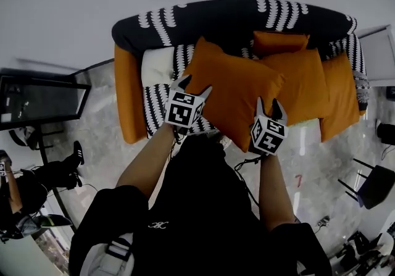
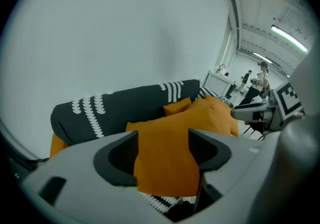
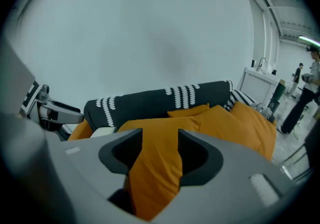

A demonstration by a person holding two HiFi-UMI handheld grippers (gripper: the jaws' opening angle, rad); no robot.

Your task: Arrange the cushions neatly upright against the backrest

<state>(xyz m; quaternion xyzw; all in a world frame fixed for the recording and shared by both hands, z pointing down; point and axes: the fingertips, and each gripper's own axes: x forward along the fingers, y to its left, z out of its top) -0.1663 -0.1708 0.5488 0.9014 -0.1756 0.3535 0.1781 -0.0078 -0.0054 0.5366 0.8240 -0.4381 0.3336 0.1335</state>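
A large orange cushion (image 1: 234, 92) lies tilted across the sofa seat, its far corner toward the backrest, which is draped in a black throw with white pattern (image 1: 234, 18). My left gripper (image 1: 192, 86) is at the cushion's near left edge and my right gripper (image 1: 270, 107) at its near right edge. In the left gripper view the cushion (image 2: 165, 158) fills the gap between the spread jaws of the left gripper (image 2: 162, 138). In the right gripper view a fold of the cushion (image 3: 150, 173) hangs between the spread jaws of the right gripper (image 3: 161, 140). Both grippers are open.
Further orange cushions (image 1: 305, 83) lean on the sofa's right half, a small one (image 1: 281, 41) behind them. A white cushion (image 1: 157, 65) sits at the left by the orange armrest (image 1: 126, 102). A dark table (image 1: 37, 99) and a person (image 1: 37, 182) are at left, a chair (image 1: 373, 185) at right.
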